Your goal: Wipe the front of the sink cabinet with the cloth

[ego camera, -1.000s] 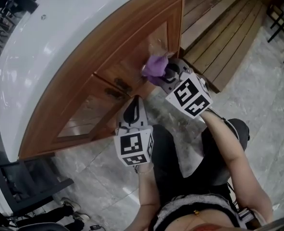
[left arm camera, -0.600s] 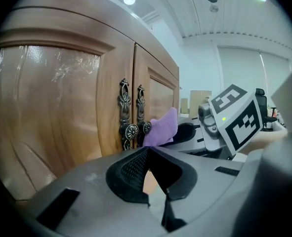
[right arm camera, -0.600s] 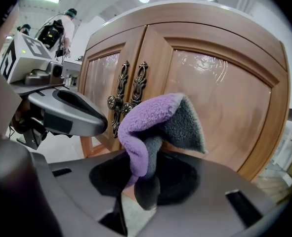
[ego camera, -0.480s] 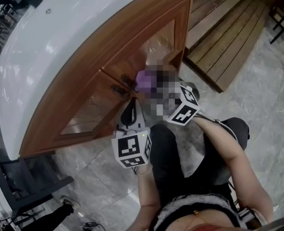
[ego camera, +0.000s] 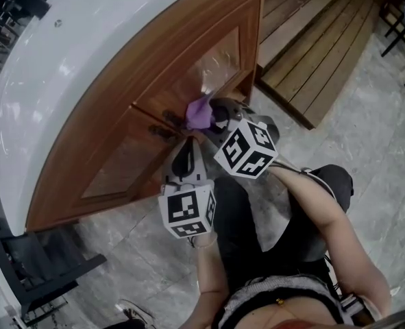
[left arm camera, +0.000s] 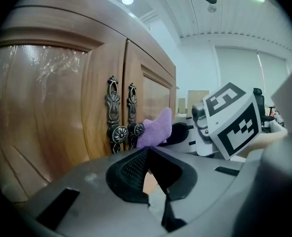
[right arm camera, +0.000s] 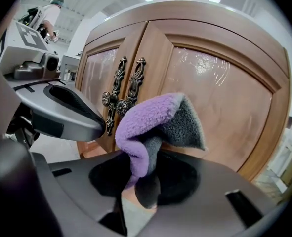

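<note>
- The right gripper (ego camera: 214, 114) has its jaws clamped on a purple-and-grey cloth (right arm camera: 150, 122). The cloth sticks out of the tips in a folded bunch.
- The cloth (ego camera: 199, 112) is up at the wooden sink cabinet (ego camera: 154, 74), just beside the pair of ornate metal handles (right arm camera: 122, 95) and over the door on their right. Honestly can't tell if it's touching the wood.
- The left gripper (left arm camera: 148, 169) has its jaws pinched together with nothing in them. It points at the same handles (left arm camera: 121, 120) from a bit further out, not touching the doors.
- Both grippers sit close together in front of those handles, left one (ego camera: 187, 155) lower, above the marble floor (ego camera: 366, 136).
</note>
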`<state>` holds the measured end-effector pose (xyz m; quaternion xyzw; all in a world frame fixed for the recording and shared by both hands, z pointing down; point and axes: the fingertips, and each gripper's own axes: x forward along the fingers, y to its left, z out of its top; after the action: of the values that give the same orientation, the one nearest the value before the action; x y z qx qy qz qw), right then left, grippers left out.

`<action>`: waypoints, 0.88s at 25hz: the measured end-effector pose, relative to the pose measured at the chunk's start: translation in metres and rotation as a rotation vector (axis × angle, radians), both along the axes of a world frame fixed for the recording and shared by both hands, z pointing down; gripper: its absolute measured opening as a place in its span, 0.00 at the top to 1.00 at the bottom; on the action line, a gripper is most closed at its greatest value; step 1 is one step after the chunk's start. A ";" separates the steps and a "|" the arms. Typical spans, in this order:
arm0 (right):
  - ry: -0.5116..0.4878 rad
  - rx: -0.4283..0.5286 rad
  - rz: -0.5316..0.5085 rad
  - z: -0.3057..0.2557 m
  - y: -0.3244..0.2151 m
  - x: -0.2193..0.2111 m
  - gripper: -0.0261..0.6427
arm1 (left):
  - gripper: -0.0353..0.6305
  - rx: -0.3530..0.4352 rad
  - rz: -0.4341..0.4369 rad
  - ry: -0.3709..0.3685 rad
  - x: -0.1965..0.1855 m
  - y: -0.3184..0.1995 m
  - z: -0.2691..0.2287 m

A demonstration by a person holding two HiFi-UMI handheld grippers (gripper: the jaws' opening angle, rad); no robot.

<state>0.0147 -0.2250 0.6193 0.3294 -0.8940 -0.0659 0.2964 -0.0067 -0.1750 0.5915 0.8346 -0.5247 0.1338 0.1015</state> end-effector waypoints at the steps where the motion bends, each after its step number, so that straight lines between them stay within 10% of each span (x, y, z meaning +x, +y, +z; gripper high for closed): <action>1: 0.003 0.003 0.002 0.000 -0.001 0.001 0.70 | 0.95 0.000 0.002 -0.001 0.002 0.000 0.000; 22: -0.012 -0.003 0.087 0.001 -0.025 0.042 0.70 | 0.95 -0.013 0.040 -0.010 0.035 -0.006 0.004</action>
<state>0.0567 -0.2500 0.6207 0.3677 -0.8808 -0.0497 0.2942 0.0279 -0.1810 0.5959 0.8436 -0.5075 0.1434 0.1014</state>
